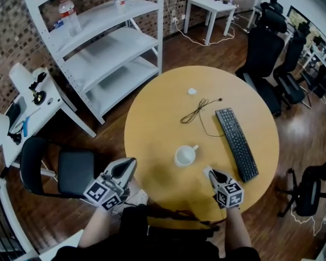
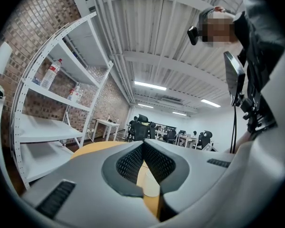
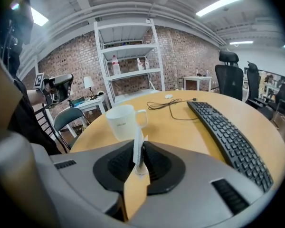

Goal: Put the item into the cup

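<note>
A white mug [image 1: 185,155] stands on the round wooden table [image 1: 157,118], near its front edge, with its handle pointing right. My right gripper [image 1: 209,172] hovers just right of the mug and in front of it. In the right gripper view my right gripper [image 3: 141,152] is shut on a thin white packet [image 3: 137,139], which stands upright between the pads. The mug [image 3: 124,121] sits a short way beyond the packet, slightly left. My left gripper [image 1: 129,163] is off the table's left front edge, and in its own view my left gripper [image 2: 143,146] is shut and holds nothing.
A black keyboard [image 1: 236,143] lies right of the mug. A dark cable [image 1: 195,111] and a small white object [image 1: 192,91] lie farther back. White shelving [image 1: 106,42] stands at the back left, a black chair [image 1: 60,170] at the left, and office chairs [image 1: 271,48] at the right.
</note>
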Demonstrator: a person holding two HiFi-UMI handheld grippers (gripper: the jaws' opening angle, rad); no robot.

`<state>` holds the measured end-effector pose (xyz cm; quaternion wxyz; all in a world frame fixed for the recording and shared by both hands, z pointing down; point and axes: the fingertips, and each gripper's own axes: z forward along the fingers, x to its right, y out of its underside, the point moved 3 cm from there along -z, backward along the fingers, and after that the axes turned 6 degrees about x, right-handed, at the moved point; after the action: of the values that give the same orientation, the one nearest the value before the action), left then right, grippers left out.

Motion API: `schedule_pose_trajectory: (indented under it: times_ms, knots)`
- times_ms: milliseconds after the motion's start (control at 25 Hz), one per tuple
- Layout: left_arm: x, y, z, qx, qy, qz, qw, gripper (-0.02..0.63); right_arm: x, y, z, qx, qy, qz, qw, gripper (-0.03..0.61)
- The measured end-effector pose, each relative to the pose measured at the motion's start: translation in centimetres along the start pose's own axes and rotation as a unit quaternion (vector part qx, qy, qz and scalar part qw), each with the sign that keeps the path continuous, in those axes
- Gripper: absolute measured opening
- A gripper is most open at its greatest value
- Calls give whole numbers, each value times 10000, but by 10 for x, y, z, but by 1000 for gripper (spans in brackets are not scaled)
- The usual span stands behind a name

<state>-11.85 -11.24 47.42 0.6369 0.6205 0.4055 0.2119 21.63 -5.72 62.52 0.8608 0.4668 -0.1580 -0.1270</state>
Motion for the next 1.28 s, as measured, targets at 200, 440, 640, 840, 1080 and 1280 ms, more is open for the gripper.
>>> schedule_pose_trajectory:
  times_ms: [200,440,640,840,1080,1280]
  knots:
    - [-3,-3,3,86,94,3,9999,-5,-15,-54,-9,576,-30,-343,9977,23]
    - [-15,-12,-3,230,22,25,9997,-5,-43,-110,8,983,-327,-697,9922,23]
    - [-27,-19,-23,326,-236,73,9992,-5,-58,-127,32,970,-543,-893,9898,23]
    - [-43,-20,-51,333,-613,60,9975,-5,-63,-120,55,693,-527,-1141,9896,28]
    - [-57,-15,-75,311,-939,-9,9951,-5,-58,-111,70,677,-529,-692,9939,66]
    - [-60,-14,-71,315,-870,-57,9957,-5,-57,-122,58,978,-479,-458,9930,66]
